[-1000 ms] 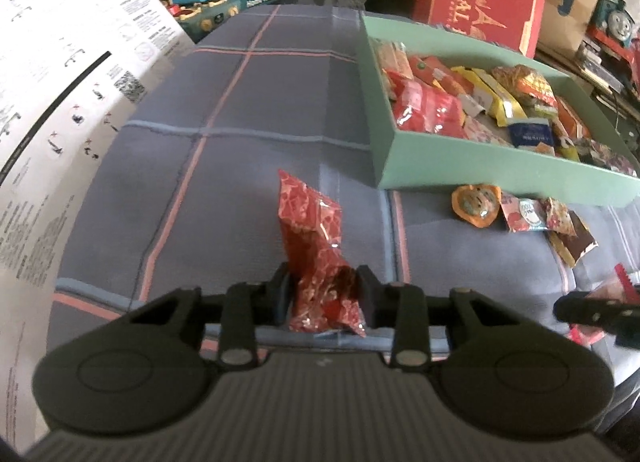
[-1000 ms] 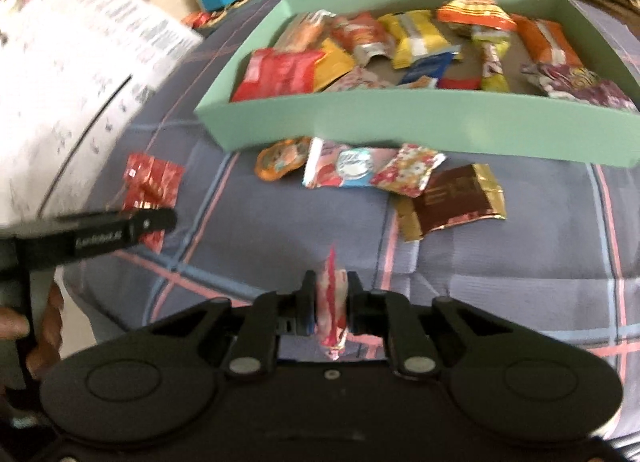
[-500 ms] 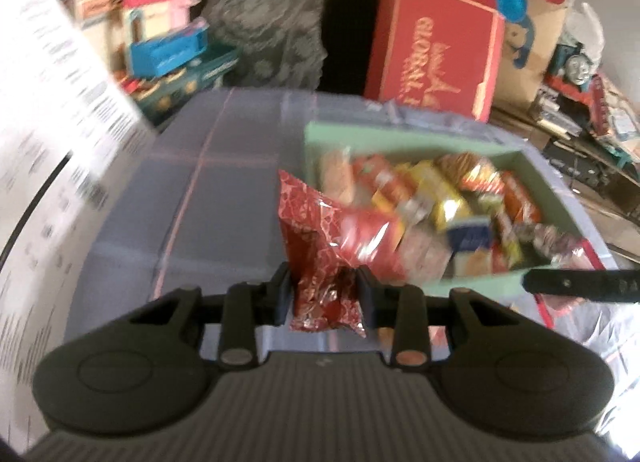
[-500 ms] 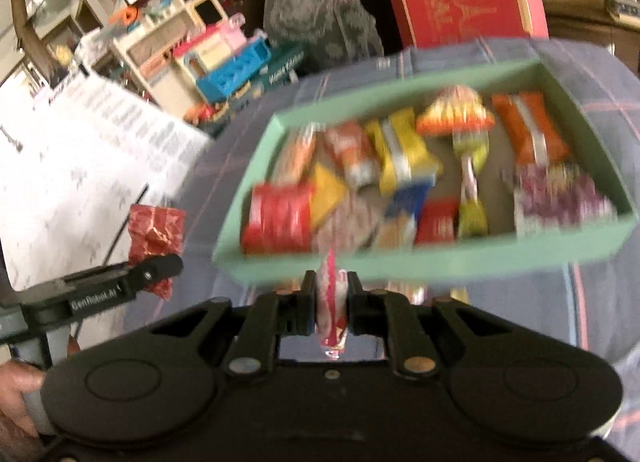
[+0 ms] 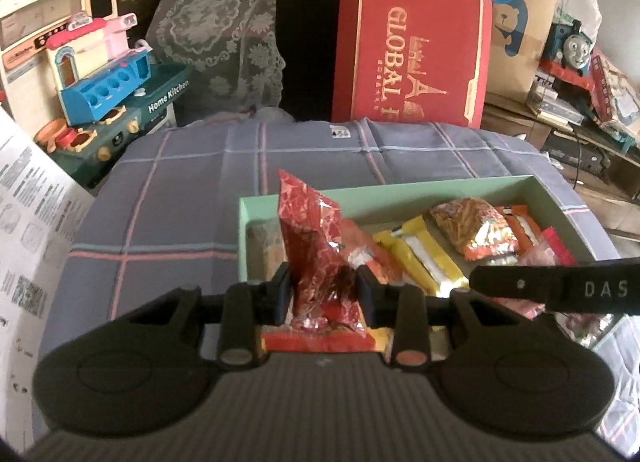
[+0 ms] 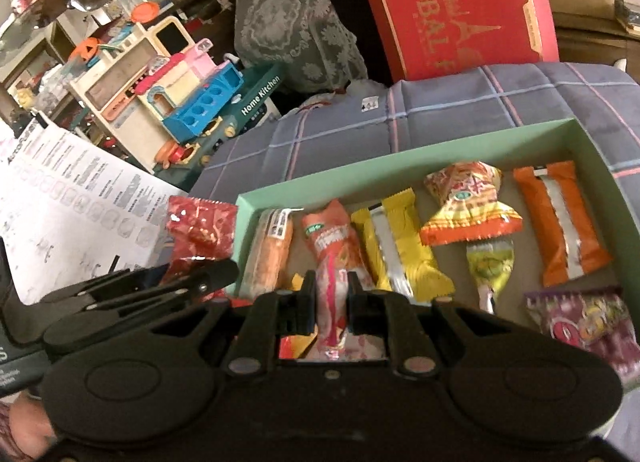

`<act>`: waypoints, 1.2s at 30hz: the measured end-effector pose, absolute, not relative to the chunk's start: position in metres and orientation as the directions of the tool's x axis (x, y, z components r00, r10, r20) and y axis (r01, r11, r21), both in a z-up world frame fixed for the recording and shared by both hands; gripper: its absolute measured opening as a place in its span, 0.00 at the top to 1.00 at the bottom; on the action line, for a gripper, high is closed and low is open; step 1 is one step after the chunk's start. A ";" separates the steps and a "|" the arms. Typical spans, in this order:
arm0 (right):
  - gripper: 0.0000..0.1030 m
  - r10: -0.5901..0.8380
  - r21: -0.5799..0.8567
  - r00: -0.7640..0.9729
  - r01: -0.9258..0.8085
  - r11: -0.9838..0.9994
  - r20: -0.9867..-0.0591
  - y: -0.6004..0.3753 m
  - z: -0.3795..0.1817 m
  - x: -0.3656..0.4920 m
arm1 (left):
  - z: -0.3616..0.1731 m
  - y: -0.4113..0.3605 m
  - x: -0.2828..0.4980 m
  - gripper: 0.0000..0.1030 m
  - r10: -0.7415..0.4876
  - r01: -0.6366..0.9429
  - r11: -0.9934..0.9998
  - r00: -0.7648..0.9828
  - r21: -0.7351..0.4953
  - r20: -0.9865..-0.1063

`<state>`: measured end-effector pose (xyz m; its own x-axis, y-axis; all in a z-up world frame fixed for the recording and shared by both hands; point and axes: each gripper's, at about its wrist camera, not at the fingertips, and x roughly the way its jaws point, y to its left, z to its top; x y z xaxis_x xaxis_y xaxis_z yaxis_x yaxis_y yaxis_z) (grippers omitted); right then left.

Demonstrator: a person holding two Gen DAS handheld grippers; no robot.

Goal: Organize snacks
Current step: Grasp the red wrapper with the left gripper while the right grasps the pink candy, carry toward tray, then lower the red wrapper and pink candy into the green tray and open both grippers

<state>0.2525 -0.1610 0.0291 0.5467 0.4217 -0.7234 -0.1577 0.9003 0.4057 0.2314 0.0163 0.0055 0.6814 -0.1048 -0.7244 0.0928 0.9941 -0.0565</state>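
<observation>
My left gripper (image 5: 323,294) is shut on a red foil snack packet (image 5: 316,246) and holds it upright above the near left corner of the green box (image 5: 384,195). My right gripper (image 6: 330,308) is shut on a thin pink-and-white packet (image 6: 335,312), held edge-on above the box's near side (image 6: 400,164). The box holds several snacks: yellow bars (image 6: 394,250), an orange packet (image 6: 560,222), a purple packet (image 6: 588,326). The left gripper and its red packet (image 6: 198,230) show at the left in the right wrist view. The right gripper's finger (image 5: 556,288) crosses the left wrist view.
The box lies on a grey plaid cloth (image 5: 180,198). A red gift box (image 5: 412,62) stands behind it. A toy kitchen set (image 5: 100,82) is at the back left. A printed white sheet (image 5: 28,230) lies at the left edge.
Both grippers have risen from the cloth with their packets and moved forward over the green box. The loose snacks in front of the box have left view.
</observation>
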 end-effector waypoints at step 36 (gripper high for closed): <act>0.00 0.347 0.340 0.630 -0.136 0.930 -0.695 -0.190 0.053 0.172 | 0.021 -0.001 0.159 0.00 -0.038 0.057 0.998 0.703 0.002 -0.710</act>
<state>0.1716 -0.1900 0.0530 0.6295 0.3466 -0.6954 -0.1365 0.9304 0.3401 0.1590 -0.0014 0.0212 0.7031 -0.0383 -0.7101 0.0568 0.9984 0.0023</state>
